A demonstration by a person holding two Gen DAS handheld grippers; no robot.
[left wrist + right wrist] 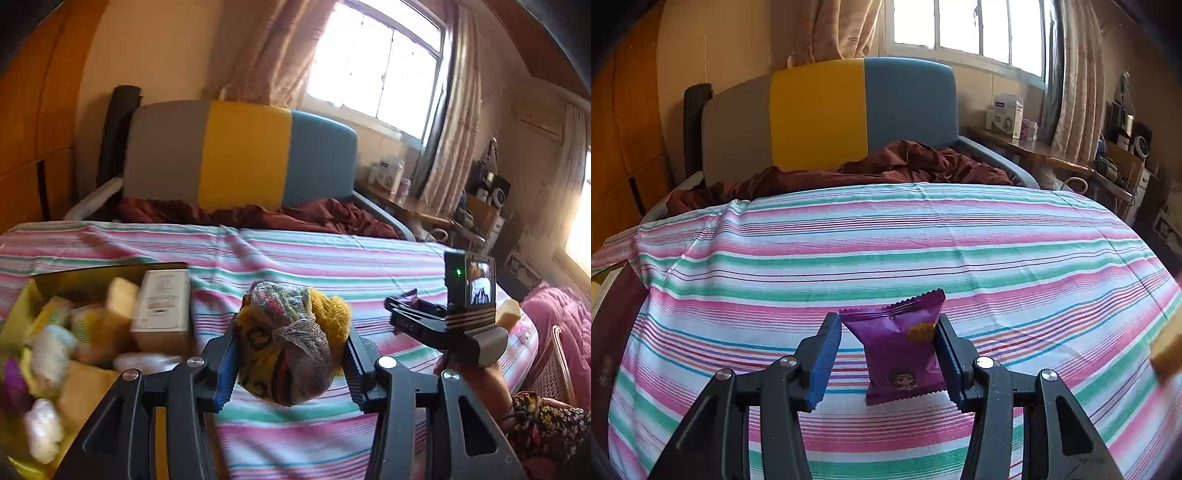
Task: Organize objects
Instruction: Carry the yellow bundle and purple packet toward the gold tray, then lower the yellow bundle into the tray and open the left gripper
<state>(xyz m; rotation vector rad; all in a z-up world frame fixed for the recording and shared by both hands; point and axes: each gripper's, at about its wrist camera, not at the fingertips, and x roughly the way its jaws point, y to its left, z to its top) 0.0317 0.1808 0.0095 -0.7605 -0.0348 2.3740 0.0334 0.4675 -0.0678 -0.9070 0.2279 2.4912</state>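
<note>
My left gripper (290,354) was clamped on a bundle (291,339), centre of the left view, held above the striped sheet (332,258); pads pressed into both sides. It looked like yellow knit stuffed in mesh netting: soft, light, squashy, so it should tolerate a firm squeeze, though netting could snag on the pad teeth. Grip across the fat middle seemed right. My right gripper (888,354) held a purple packet (901,354), lower centre of the right view, upright between the pads; the right pad bit its edge, the left pad's contact was harder to judge. Foil-type wrapper: light, slick, crinkly, contents possibly crushable, so I'd pinch the body, not the sealed ends. The box (22,314) at lower left of the left view was blurred; I made out a white carton (162,310) and pale lumps, nothing more. Its front was cut off by the frame. A yellow thing (1167,350) at the right edge of the right view was unreadable.
</note>
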